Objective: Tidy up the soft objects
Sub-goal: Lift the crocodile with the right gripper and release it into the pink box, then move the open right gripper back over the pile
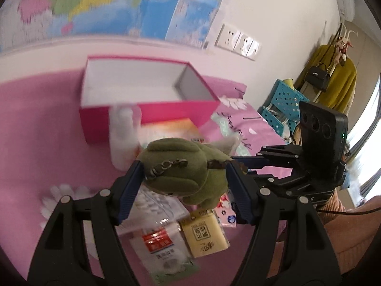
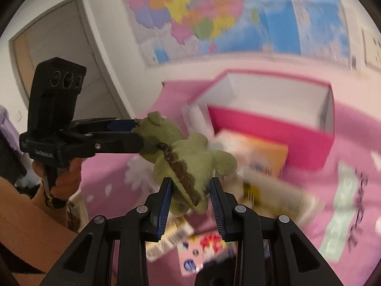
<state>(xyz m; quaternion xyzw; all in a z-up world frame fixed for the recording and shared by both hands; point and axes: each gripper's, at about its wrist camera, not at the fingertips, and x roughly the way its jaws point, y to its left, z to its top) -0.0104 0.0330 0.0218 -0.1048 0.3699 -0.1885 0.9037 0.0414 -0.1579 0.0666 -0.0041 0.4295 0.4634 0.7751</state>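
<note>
A: From the left wrist view, our left gripper has its jaws closed on the green plush toy, with a blue pad pressed against each side of it. A dark chain lies across the toy's body.

B: The toy is held up above the pink cloth, isn't it?

A: Yes, over a scatter of packets: a yellow packet, a white packet with a red label and a small pink card. Farther back sits the open pink box with its white interior, and a white bottle-like thing stands just in front of it, too blurred for us to name. Our right gripper reaches in from the right and meets the toy's edge.

B: And the right wrist view?

A: Our right gripper has its jaws on either side of the toy's lower end, very near the plush, but we cannot tell whether they press it. Our left gripper comes in from the left, clamped on the toy's upper end.

B: So the toy hangs between the two.

A: It does, in front of the pink box, with an orange-and-white packet beside the box. A coloured map covers the wall behind.
</note>
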